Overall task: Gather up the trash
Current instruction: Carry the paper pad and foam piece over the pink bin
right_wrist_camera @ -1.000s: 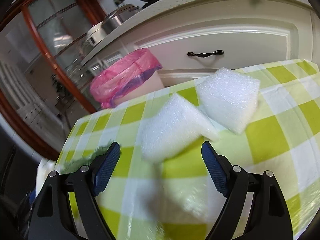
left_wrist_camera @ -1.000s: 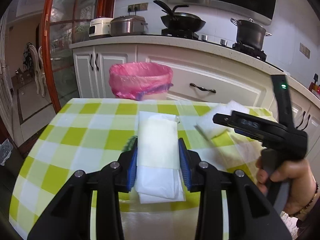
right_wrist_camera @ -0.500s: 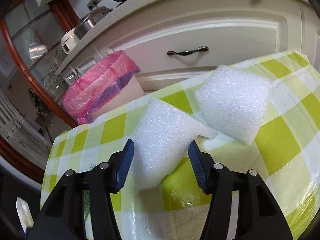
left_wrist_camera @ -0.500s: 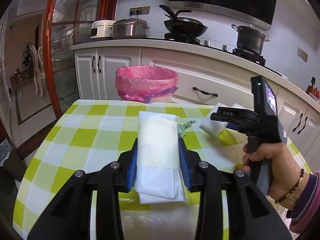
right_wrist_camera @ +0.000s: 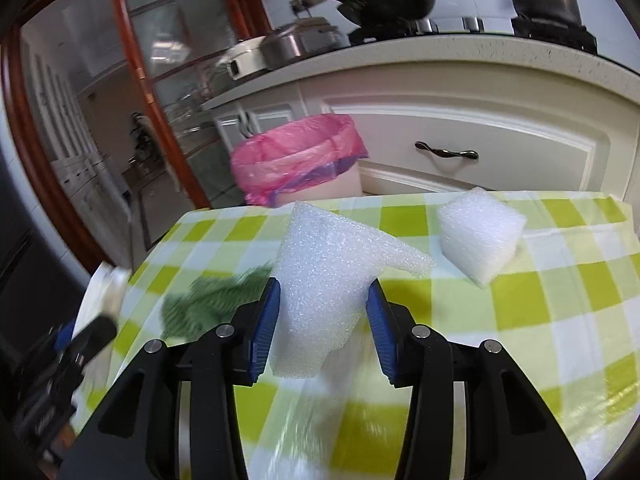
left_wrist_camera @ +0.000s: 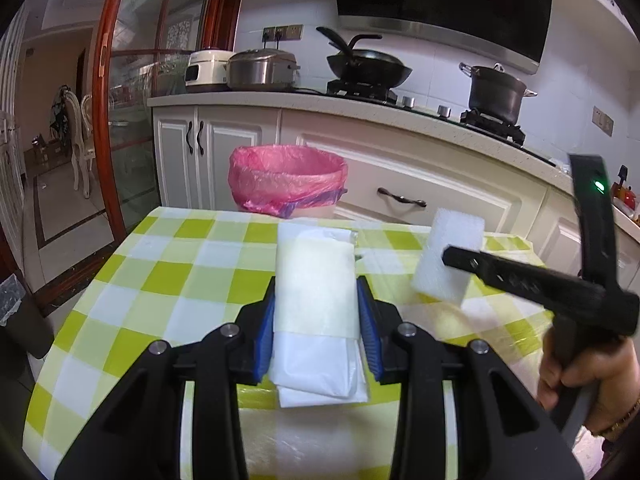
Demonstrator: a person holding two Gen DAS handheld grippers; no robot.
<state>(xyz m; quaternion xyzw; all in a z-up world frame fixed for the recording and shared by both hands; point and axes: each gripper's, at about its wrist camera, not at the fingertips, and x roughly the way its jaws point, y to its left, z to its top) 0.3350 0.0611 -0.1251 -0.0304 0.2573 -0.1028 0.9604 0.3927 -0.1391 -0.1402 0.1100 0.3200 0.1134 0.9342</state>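
The foam piece (right_wrist_camera: 324, 284) has been raised off the checked table (right_wrist_camera: 560, 300), the right gripper (right_wrist_camera: 322, 320) having just closed on it; a white packet (left_wrist_camera: 316, 300) is clamped by the left gripper (left_wrist_camera: 318, 320), the pink-lined bin (left_wrist_camera: 286, 178) beyond.

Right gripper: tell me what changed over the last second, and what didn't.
The right gripper has just been closing; its jaws now clamp the foam piece and lift it off the table. The left gripper keeps holding the white packet; the second foam piece stays put.
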